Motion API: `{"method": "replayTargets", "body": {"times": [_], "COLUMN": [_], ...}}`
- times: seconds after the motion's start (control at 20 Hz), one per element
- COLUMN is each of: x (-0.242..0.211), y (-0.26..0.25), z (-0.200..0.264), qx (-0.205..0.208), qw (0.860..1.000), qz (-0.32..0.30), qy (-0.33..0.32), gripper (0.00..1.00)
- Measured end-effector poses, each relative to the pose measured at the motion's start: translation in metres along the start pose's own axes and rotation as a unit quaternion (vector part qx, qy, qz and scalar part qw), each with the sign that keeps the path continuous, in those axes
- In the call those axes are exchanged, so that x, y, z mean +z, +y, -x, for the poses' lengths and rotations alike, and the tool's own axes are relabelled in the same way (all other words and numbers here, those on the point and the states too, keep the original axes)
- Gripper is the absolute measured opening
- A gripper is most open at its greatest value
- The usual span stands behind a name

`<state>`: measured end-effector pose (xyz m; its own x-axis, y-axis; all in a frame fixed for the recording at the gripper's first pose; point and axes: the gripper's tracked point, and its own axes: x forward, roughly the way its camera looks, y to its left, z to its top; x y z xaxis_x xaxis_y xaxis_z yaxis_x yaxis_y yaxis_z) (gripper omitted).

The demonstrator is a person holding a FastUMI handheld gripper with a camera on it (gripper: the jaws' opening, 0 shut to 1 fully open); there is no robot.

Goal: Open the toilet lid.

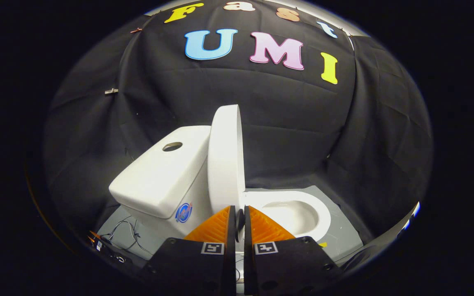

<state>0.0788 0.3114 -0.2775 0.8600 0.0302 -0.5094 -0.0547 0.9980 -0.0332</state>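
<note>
A white toilet stands just ahead of my fingers. Its lid [224,160] is raised upright and seen edge-on, leaning back by the tank [161,176]. The seat ring and open bowl [303,207] lie to the right of the lid, beyond my right finger. My gripper [239,209] is low in front of the lid's hinge end, its fingers drawn together with only a thin slit between them. A small dark part by the hinge shows through that slit. I see nothing pressed between the fingers.
The toilet sits on a grey platform [346,232]. Thin loose wires [126,234] and small parts lie on the floor left of the tank. Black cloth walls close in behind and on both sides.
</note>
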Motion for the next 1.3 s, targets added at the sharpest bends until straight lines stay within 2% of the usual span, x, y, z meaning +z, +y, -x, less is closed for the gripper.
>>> {"method": "replayTargets", "body": {"times": [0.55, 0.95, 1.05, 1.1, 1.3], "x": [-0.005, -0.006, -0.007, -0.008, -0.015], "y": [0.04, 0.037, 0.039, 0.041, 0.054], "z": [-0.002, -0.001, -0.002, -0.002, 0.001], "qx": [0.014, 0.006, 0.014, 0.019, 0.053], "qw": [0.999, 0.999, 0.999, 0.999, 0.998], "qz": [0.035, 0.047, 0.038, 0.035, 0.037], "qy": [-0.013, -0.016, -0.014, -0.012, -0.001], "gripper": [0.13, 0.13, 0.17, 0.22, 0.74]}}
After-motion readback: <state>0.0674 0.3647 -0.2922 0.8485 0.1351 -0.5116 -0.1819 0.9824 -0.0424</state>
